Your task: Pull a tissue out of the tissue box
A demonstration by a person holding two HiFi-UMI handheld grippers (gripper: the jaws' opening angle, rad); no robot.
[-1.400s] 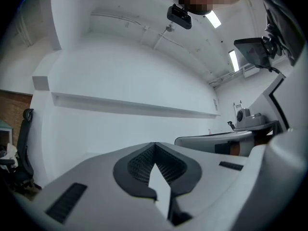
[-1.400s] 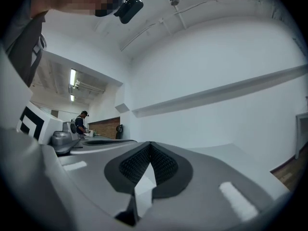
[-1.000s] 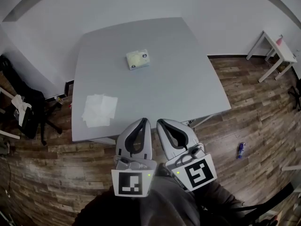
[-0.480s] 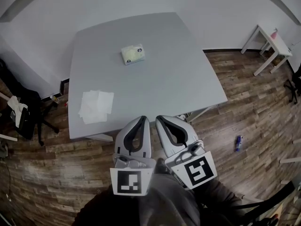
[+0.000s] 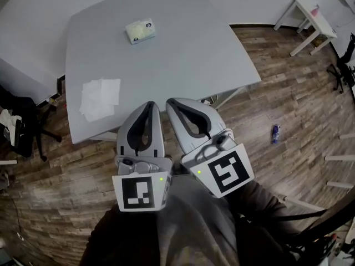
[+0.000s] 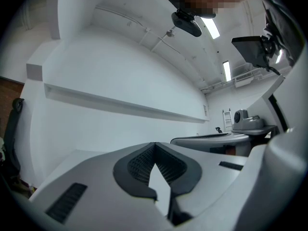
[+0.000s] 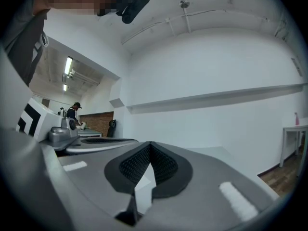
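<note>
A small pale tissue box (image 5: 140,30) lies on the far part of the grey table (image 5: 177,60). Several loose white tissues (image 5: 99,97) lie flat near the table's front left edge. My left gripper (image 5: 150,103) and right gripper (image 5: 170,101) are held side by side close to my body, just short of the table's near edge, far from the box. Both have their jaws shut with the tips touching and nothing between them. In the left gripper view the left gripper (image 6: 154,144) points level at a white wall. In the right gripper view the right gripper (image 7: 150,143) does the same.
The table stands on a wooden floor against a white wall. A black chair (image 5: 22,129) with a white cloth is at the left. A small white side table (image 5: 306,15) stands at the far right. A blue bottle (image 5: 275,133) lies on the floor at the right.
The head view has shifted, so the table and tissue box now sit higher and further left in the picture. The two grippers stay together, shut, and appear larger and slightly higher.
</note>
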